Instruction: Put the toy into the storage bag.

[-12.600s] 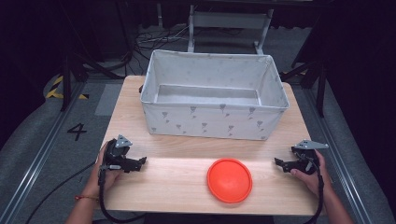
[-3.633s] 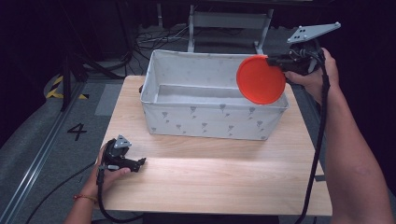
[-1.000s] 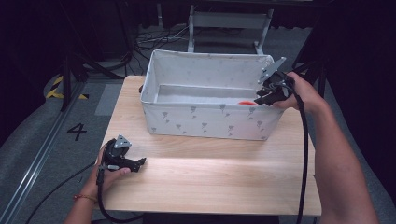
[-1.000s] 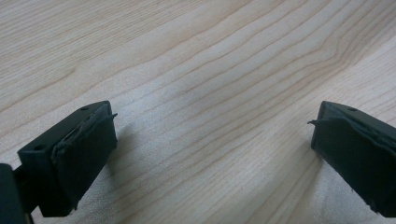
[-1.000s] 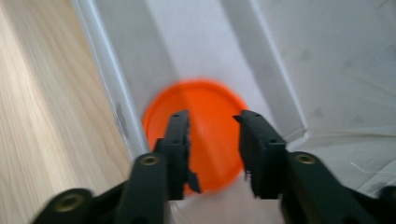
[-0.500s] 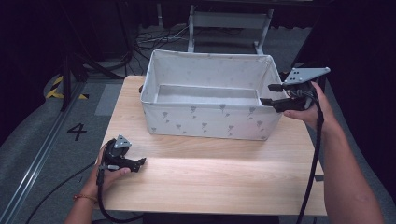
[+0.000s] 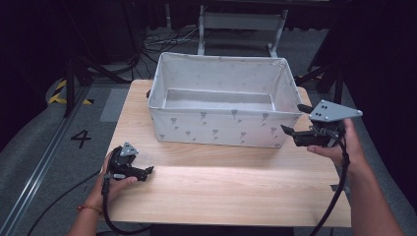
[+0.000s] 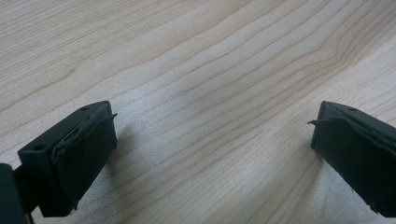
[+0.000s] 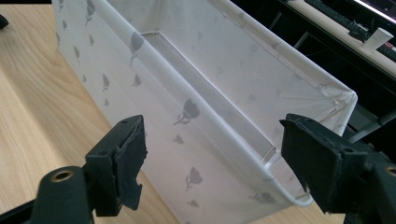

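Two grippers are seen at the near part of the bench (image 7: 221, 191), and neither has anything between its jaws. At the near left corner, the left gripper (image 7: 147, 170) is rested on bare wood in the person's hand. Its jaws are spread wide in the left gripper view (image 8: 212, 135), with only wood grain between them. No change is noted there from the earlier pictures.

Toward the right edge, the right gripper (image 7: 295, 119) is held above the bench, just outside the near right corner of the fabric bin (image 7: 221, 130). Its jaws are opened wide and pointed at that corner, apart from the cloth. In the right gripper view (image 9: 212, 144) the bin's rim and patterned wall are framed between them.

What has changed lies here. A second ago this gripper was lowered into the bin's right end, with a trace of red beside it; half a second ago it had been raised clear of the rim, already empty. Now it has been drawn back toward the near edge. The red disc is therefore judged to have been let go inside the bin, at its right end (it is hidden there by the near wall, so its exact resting place cannot be told).

The placing is taken as done, with only the withdrawal of the right hand left.
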A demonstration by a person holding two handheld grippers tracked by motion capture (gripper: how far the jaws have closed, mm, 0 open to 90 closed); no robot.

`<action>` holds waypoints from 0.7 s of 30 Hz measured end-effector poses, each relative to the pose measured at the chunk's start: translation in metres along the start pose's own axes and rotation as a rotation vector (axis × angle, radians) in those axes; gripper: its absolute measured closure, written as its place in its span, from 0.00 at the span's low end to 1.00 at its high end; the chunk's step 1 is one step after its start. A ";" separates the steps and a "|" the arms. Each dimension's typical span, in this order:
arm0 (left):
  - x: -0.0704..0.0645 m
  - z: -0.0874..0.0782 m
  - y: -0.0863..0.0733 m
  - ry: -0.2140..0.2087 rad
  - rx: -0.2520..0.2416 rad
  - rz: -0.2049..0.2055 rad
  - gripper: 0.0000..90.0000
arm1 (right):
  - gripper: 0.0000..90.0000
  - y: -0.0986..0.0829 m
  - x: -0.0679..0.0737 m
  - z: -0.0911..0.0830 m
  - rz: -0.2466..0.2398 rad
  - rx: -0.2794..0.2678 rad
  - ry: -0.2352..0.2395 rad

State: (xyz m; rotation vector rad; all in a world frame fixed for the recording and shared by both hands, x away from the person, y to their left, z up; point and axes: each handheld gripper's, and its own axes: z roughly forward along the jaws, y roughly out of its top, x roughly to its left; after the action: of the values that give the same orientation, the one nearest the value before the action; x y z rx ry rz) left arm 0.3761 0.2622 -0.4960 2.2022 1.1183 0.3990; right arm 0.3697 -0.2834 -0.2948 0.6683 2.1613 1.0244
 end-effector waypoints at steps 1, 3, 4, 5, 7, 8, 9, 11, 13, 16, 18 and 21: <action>0.000 0.000 0.000 0.000 0.000 0.000 0.01 | 0.24 0.000 0.000 0.000 0.000 0.000 0.000; 0.000 0.000 0.000 0.000 0.000 0.000 0.01 | 0.22 -0.005 0.005 -0.004 -0.002 -0.010 -0.003; 0.000 0.000 0.000 0.000 0.000 0.000 0.01 | 0.22 -0.008 0.008 -0.005 -0.002 -0.009 -0.005; 0.000 0.000 0.000 0.000 0.000 0.000 0.01 | 0.21 -0.013 0.011 -0.007 -0.006 -0.004 -0.012; 0.000 0.000 0.000 0.000 0.000 0.000 0.01 | 0.21 -0.016 0.013 -0.008 -0.009 -0.003 -0.017; 0.000 0.000 0.000 0.000 0.000 0.000 0.01 | 0.21 -0.022 0.016 -0.008 -0.009 0.005 -0.021; 0.000 0.000 0.000 0.000 0.000 0.000 0.01 | 0.20 -0.026 0.018 -0.009 -0.006 0.008 -0.034; 0.000 0.000 0.000 0.000 0.000 0.000 0.01 | 0.20 -0.034 0.021 -0.010 0.001 0.015 -0.043; 0.000 0.000 0.000 0.001 0.000 -0.001 0.01 | 0.20 -0.043 0.024 -0.011 0.003 0.018 -0.064; 0.000 0.000 0.000 0.006 0.000 -0.003 0.01 | 0.21 -0.059 0.028 -0.011 -0.005 0.020 -0.115; -0.001 0.000 0.000 0.004 0.000 -0.007 0.01 | 0.21 -0.070 0.029 -0.011 0.005 0.030 -0.123; -0.001 0.000 0.000 0.004 0.000 -0.007 0.01 | 0.20 -0.085 0.030 -0.008 0.016 0.054 -0.120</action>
State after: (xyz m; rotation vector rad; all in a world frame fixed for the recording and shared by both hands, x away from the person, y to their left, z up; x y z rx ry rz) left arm 0.3753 0.2621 -0.4961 2.1979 1.1276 0.4003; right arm 0.3298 -0.3148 -0.3694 0.7540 2.0885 0.9124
